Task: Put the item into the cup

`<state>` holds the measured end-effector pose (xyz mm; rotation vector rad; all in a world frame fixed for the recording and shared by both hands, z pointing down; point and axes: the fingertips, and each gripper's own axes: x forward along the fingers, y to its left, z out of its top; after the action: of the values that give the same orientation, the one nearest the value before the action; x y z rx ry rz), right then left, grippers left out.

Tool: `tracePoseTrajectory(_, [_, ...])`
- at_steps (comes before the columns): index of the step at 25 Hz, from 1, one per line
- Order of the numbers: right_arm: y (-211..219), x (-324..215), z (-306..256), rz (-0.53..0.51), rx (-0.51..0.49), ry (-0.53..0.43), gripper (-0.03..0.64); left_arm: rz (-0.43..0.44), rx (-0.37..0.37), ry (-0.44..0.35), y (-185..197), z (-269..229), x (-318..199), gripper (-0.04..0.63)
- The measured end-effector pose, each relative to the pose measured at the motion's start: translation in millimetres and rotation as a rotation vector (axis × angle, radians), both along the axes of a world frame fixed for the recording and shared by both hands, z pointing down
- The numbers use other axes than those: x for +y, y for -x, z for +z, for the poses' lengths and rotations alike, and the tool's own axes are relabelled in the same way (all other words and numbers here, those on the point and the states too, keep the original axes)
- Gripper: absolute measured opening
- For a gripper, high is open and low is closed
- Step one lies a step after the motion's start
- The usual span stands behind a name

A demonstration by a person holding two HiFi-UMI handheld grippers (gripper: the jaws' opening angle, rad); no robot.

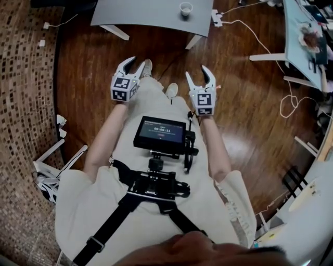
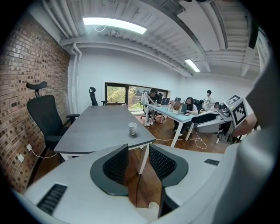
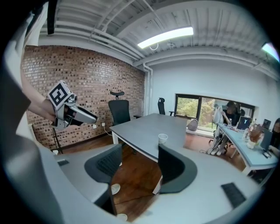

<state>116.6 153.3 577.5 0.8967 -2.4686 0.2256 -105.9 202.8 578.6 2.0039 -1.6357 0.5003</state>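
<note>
A small white paper cup (image 1: 186,9) stands near the front edge of a grey table (image 1: 151,15) ahead of me. I hold both grippers at chest height over the wooden floor, well short of the table. My left gripper (image 1: 133,64) is open with nothing between its fingers, and the cup (image 2: 132,128) shows beyond it on the table (image 2: 96,127). My right gripper (image 1: 197,74) is also open and empty, with the cup (image 3: 162,138) just above its right finger (image 3: 173,168). No loose item shows in any view.
Black office chairs (image 2: 46,118) stand by the brick wall (image 3: 78,87). A second desk (image 2: 168,113) with seated people is at the right. Cables (image 1: 289,101) trail over the floor beside a light table (image 1: 304,36). A screen rig (image 1: 160,132) hangs at my chest.
</note>
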Motion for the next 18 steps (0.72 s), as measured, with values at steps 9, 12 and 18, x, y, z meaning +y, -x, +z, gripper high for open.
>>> tracePoseTrajectory(9, [5.7,-5.1,-5.3,0.017,0.012,0.009,0.278,0.021,0.007,0.033,4.2,19.0,-1.8,0.150])
tracePoseTrajectory(12, [22.5,-7.1,4.7,0.046,0.021,0.029,0.278,0.036,0.021,0.047,24.1,22.9,-4.0,0.150])
tracePoseTrajectory(18, [72.9,-21.9,1.8,0.068,0.032,0.037,0.278,0.076,0.038,0.057,65.9,24.6,-25.7,0.150])
